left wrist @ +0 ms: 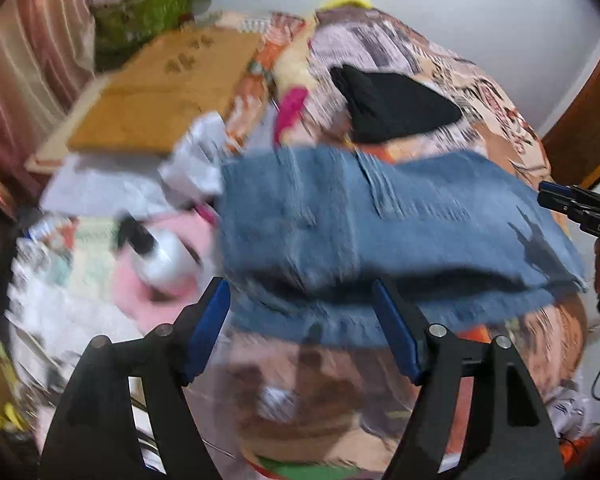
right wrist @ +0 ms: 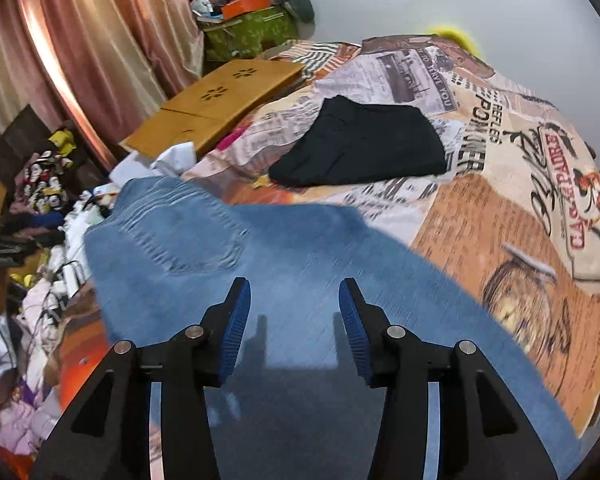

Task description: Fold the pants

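Judging by the doubled layers, the blue jeans (left wrist: 380, 220) lie on the bed (right wrist: 520, 240) at least once folded, toward 12 o'clock of both empty grippers (left wrist: 302, 308) (right wrist: 294, 308), jaws apart, leaving further folds.

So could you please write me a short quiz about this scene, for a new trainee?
1. True or false: the left claw grips the blue jeans.
2. Which garment lies folded farther up the bed? A) a black garment B) a red towel C) a white shirt
3. Fill in: the right claw hovers over the ____ with jaws open.

Key:
1. False; its jaws are open and hold nothing.
2. A, the black garment on the printed bedcover.
3. jeans
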`<state>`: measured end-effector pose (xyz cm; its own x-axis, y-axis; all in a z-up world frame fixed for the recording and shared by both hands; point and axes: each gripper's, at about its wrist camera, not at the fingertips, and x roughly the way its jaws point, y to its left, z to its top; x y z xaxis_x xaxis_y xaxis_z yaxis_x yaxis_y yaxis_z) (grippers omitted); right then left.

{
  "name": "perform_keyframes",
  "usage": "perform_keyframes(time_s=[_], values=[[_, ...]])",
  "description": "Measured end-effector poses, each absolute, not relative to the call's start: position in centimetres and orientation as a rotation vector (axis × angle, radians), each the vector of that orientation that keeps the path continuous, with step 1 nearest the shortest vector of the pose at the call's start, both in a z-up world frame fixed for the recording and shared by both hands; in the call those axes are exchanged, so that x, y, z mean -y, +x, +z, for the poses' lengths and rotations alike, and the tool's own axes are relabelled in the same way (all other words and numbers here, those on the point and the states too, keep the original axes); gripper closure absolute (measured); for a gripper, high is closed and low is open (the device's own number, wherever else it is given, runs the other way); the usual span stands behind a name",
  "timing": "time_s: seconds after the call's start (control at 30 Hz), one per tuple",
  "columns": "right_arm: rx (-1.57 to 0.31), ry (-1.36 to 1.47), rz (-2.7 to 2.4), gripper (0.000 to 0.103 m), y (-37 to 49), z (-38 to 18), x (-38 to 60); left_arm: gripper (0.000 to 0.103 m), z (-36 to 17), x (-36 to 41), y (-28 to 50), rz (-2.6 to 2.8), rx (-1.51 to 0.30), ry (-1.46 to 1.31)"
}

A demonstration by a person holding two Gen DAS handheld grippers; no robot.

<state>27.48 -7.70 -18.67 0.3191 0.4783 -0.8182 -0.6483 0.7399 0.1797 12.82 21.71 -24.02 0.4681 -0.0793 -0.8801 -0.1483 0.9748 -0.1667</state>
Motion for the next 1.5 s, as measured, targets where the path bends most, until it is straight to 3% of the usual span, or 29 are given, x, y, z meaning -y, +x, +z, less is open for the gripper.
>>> perform_keyframes(time_s=[0.23, 0.43, 0.57, 0.6, 0.67, 0.93, 1.1, 1.23, 1.5], values=[[-1.076, -0.228, 0.742, 0.060, 24.8, -22.1, 8.7, 0.030, -28.7, -18.5, 14.4, 0.037, -1.167, -0.300], [-1.060, -0.218, 0.747, 0.054, 23.9, -22.9, 9.9, 0.025, -31.7, -18.6, 17.8, 0.262, -1.171, -0.293], [-1.059, -0.194, 0.753, 0.053, 23.8, -23.0, 10.4, 0.025, -30.3, -19.5, 18.1, 0.343, -1.091, -0.206], [-1.058, -0.192, 0.755, 0.053, 23.7, -23.0, 10.5, 0.032, -29.7, -19.9, 17.9, 0.400, -1.069, -0.160], [-1.058, -0.180, 0.760, 0.053, 23.7, -23.0, 10.6, 0.035, -28.2, -21.8, 17.5, 0.524, -1.021, -0.108], [-1.060, -0.148, 0.764, 0.053, 23.8, -23.2, 10.8, 0.038, -25.7, -25.4, 13.7, 0.400, -1.019, -0.211], [-1.061, -0.149, 0.762, 0.053, 23.8, -23.1, 10.7, 0.037, -24.2, -24.7, 11.9, 0.211, -1.016, -0.426], [-1.059, -0.155, 0.759, 0.053, 23.8, -23.1, 10.7, 0.020, -23.8, -23.4, 11.7, 0.102, -0.993, -0.569], [-1.054, -0.159, 0.759, 0.053, 23.8, -23.1, 10.8, 0.020, -29.1, -22.0, 15.8, -0.062, -1.098, -0.903]])
